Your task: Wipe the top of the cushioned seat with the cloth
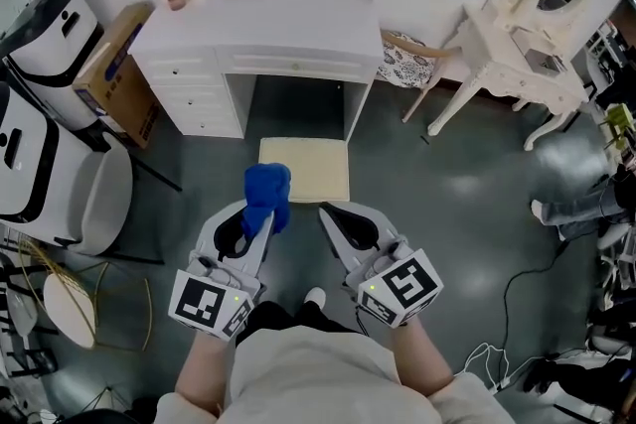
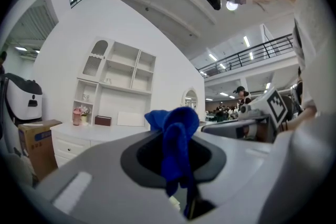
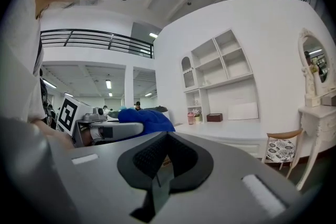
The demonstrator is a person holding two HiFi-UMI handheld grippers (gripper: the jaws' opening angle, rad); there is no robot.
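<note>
Nearest the person, just short of the seat [image 1: 316,172], two handheld grippers point forward. The left gripper [image 1: 260,216] pinches a bunched blue cloth [image 1: 266,188], which sits over the seat's near left corner, apparently not yet wiping. The right gripper [image 1: 328,212], at the near right edge, is pressed together on nothing. Beyond the seat stands a white desk [image 1: 268,25]. Likely risk: only a fold is pinched, so dragging could pull the cloth free.
</note>
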